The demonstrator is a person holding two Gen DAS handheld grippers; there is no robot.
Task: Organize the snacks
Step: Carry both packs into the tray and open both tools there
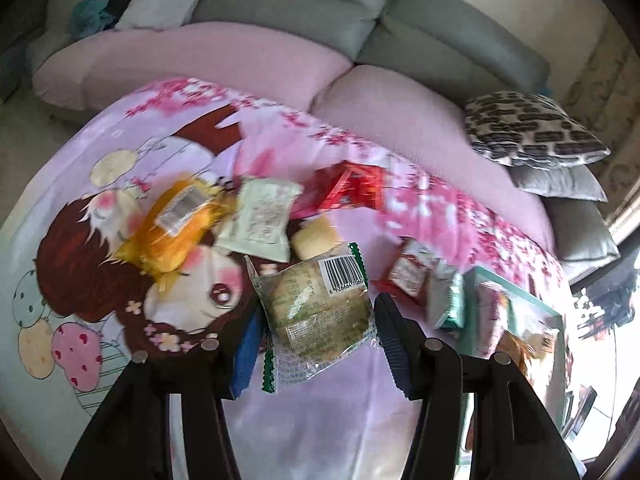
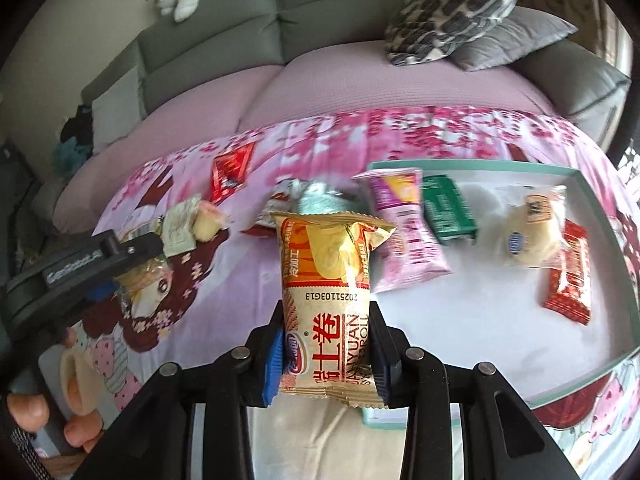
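My left gripper (image 1: 320, 312) is shut on a clear, green-edged pastry packet (image 1: 316, 308) with a barcode, held above the cartoon-print cloth (image 1: 120, 280). My right gripper (image 2: 326, 314) is shut on an orange and beige snack roll packet (image 2: 328, 280), which stands upright between the blue pads (image 2: 272, 364). A teal-rimmed tray (image 2: 472, 165) lies to the right, holding a pink packet (image 2: 404, 236), a green packet (image 2: 448, 210), a wrapped bun (image 2: 532, 232) and a red packet (image 2: 568, 276). Loose on the cloth are an orange packet (image 1: 176, 220), a white packet (image 1: 260, 216), a yellow bun (image 1: 314, 236) and a red packet (image 1: 348, 188).
A grey sofa (image 1: 440, 36) with a pink cover (image 1: 224, 56) runs behind the cloth. Patterned and grey cushions (image 1: 536, 128) sit at its right end. The left gripper's black body (image 2: 100, 258) shows at left in the right wrist view, with a person's hand (image 2: 76, 380) below it.
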